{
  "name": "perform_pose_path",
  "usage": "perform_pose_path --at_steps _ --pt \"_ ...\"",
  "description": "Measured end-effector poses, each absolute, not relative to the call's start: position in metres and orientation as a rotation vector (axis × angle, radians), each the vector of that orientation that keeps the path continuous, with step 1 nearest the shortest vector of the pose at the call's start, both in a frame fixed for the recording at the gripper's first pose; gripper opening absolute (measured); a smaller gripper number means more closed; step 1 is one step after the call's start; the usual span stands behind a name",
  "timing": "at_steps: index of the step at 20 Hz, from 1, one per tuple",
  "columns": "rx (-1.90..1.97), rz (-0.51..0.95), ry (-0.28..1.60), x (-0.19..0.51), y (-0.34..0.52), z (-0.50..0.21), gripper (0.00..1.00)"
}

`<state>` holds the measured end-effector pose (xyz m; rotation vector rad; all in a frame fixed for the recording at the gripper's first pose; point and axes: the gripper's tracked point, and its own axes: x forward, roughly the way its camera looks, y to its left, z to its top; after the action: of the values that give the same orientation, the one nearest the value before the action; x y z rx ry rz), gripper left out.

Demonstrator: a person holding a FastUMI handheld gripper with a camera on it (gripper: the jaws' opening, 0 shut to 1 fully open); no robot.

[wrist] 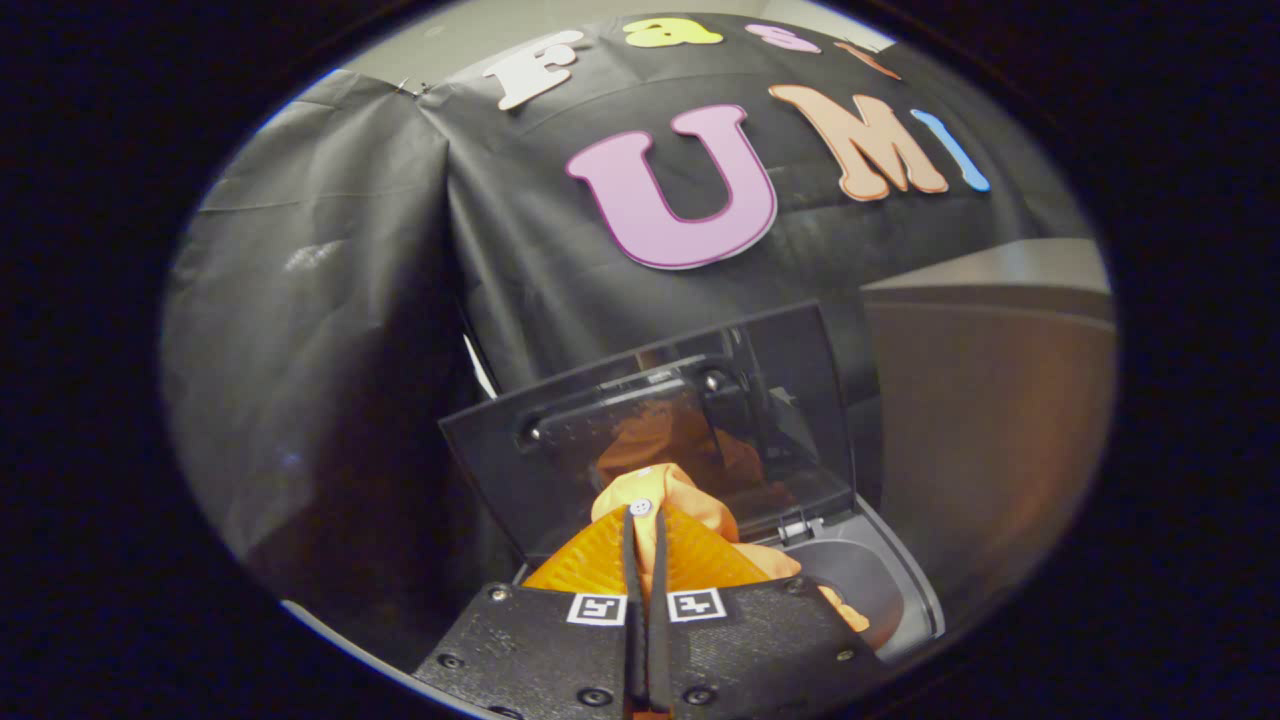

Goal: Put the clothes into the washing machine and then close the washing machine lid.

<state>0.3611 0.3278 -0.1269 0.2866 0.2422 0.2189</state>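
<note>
The tongs (pixel 645 515) pinch the orange cloth (pixel 660 500) just above the washer (pixel 890 590), in front of its raised lid (pixel 650 420). Lower well inside before letting go, so nothing drapes over the washer's rim.

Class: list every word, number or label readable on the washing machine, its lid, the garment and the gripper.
None readable on the washing machine, lid or orange garment.
Gripper, jaws shut on the garment: two square markers, patterns only, no text.
</note>
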Motion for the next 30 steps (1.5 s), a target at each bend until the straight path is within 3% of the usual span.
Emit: perform_pose_path --at_steps 8,15,21,30 --pt "0.212 0.214 0.316 0.362 0.346 -0.187 0.01" --pt "0.166 0.186 0.385 0.352 0.346 -0.215 0.09" --pt "0.018 0.177 0.323 0.35 0.339 -0.191 1.0" --pt "-0.007 0.164 0.236 0.359 0.338 -0.116 0.97"
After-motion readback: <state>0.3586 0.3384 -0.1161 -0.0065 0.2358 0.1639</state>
